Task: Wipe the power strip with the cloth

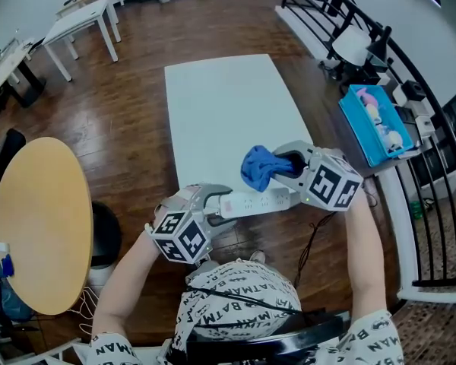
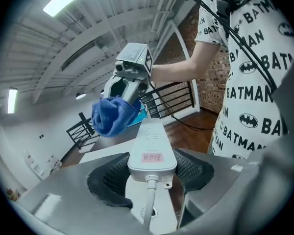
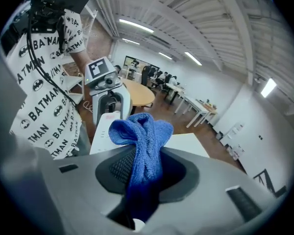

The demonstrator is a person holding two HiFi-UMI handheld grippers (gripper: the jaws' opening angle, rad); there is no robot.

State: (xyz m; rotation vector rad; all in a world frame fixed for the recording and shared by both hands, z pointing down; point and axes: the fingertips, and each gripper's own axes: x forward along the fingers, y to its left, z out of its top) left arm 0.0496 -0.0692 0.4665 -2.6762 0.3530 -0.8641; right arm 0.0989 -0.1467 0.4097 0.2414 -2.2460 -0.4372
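A white power strip point(image 1: 255, 201) is held in the air above the near end of the white table point(image 1: 220, 112). My left gripper point(image 1: 213, 204) is shut on its cable end; in the left gripper view the power strip point(image 2: 151, 151) sits clamped between both pads, and the left gripper point(image 2: 149, 173) shows its cable running down. My right gripper point(image 1: 283, 167) is shut on a blue cloth point(image 1: 260, 167), bunched at the strip's far end. In the right gripper view the blue cloth point(image 3: 143, 151) fills the right gripper point(image 3: 144, 173), with the power strip point(image 3: 105, 126) just behind it.
A round wooden table point(image 1: 42, 223) stands at the left, with a black bin point(image 1: 106, 234) beside it. A blue box point(image 1: 372, 124) of small items sits at the right by a black railing point(image 1: 433, 173). White desks point(image 1: 80, 21) stand far left.
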